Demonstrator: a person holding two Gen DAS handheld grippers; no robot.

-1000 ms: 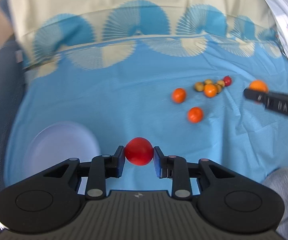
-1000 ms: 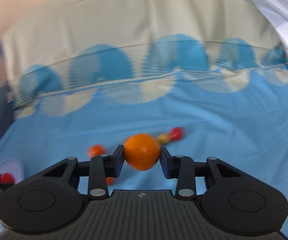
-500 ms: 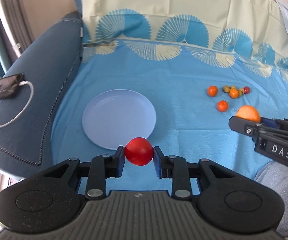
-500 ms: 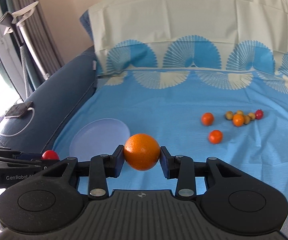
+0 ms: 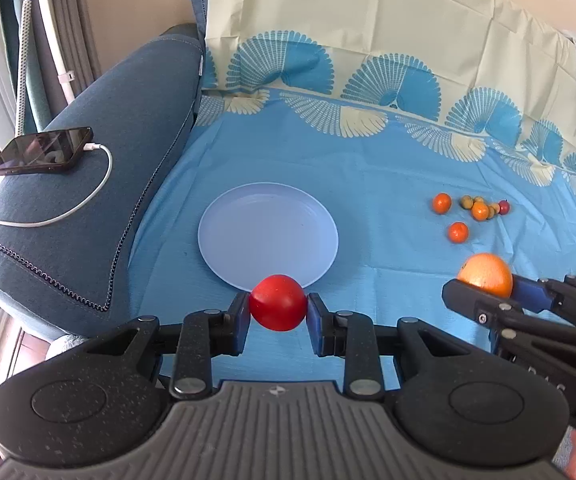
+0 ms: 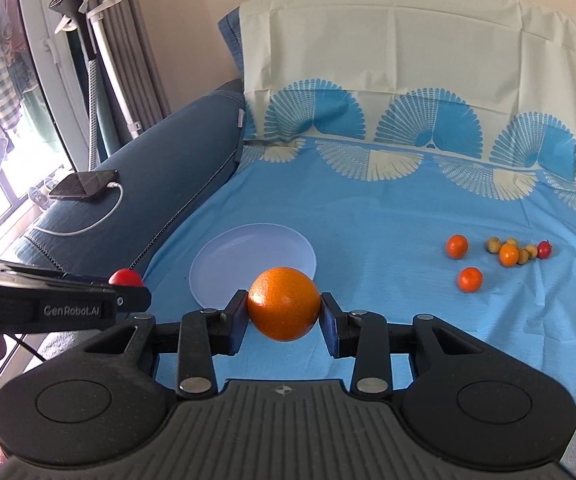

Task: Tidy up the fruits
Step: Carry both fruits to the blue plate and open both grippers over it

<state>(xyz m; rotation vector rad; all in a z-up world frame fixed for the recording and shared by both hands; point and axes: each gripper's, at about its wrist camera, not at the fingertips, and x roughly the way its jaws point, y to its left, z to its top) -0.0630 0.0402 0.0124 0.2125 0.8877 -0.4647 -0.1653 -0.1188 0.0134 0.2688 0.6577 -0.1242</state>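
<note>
The left gripper (image 5: 277, 312) is clamped on a red tomato (image 5: 277, 302), above the near rim of the pale plate (image 5: 267, 232), which holds nothing. The right gripper (image 6: 283, 314) squeezes an orange (image 6: 283, 303). The 3 small oranges (image 6: 456, 246) lie well apart; the tiny fruits (image 6: 522, 254) beside them are perhaps cherry tomatoes.

The small yellowish fruits (image 5: 484, 206), perhaps berries, are too tiny to identify.

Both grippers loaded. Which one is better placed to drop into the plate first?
Probably left. The left gripper, shut on the red tomato, hangs at the plate's near rim; the right gripper with the orange sits further right.
</note>
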